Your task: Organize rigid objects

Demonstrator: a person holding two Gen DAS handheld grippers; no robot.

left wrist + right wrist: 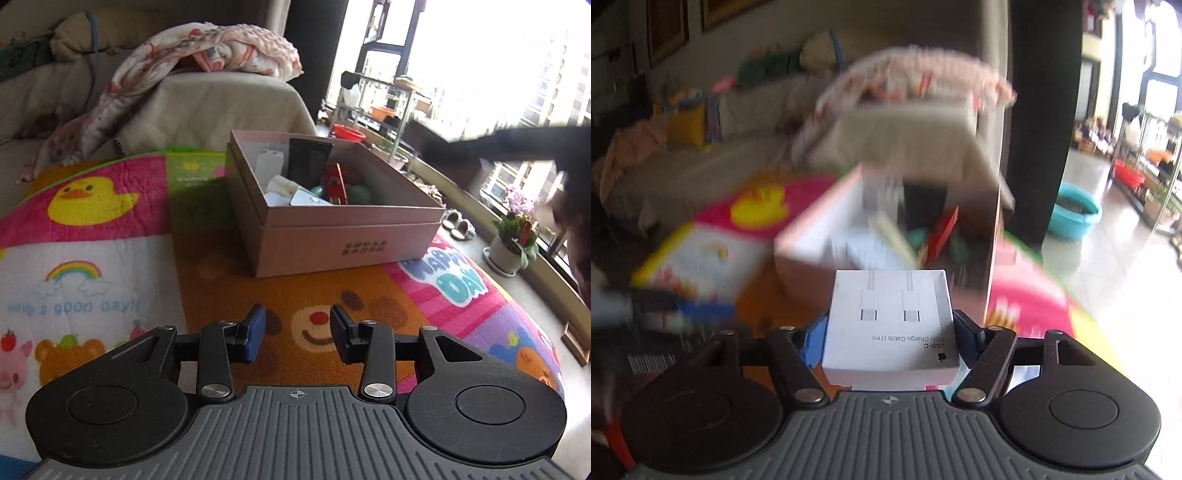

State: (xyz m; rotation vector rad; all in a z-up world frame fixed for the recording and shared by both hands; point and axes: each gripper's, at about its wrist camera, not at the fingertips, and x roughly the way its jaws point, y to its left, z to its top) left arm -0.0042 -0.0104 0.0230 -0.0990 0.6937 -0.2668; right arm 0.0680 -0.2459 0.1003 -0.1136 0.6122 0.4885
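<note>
The right claw (890,328) is clenching a small white cable box (891,325) by its sides, short of the open pink box (809,254) on the mat. It is looking light, stiff and smooth, so flat side walls are suiting the pads. The left claw (297,332) is hanging released and empty over the mat (295,291).

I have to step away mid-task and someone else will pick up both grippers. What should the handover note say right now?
Left gripper: open, empty, above the play mat, short of the pink box.
Right gripper: shut on the white cable box, facing the pink box.
Done: several items already lie in the pink box, among them a red piece and a black item.
Left: put the white cable box in. Whether more items wait elsewhere is not visible.
</note>
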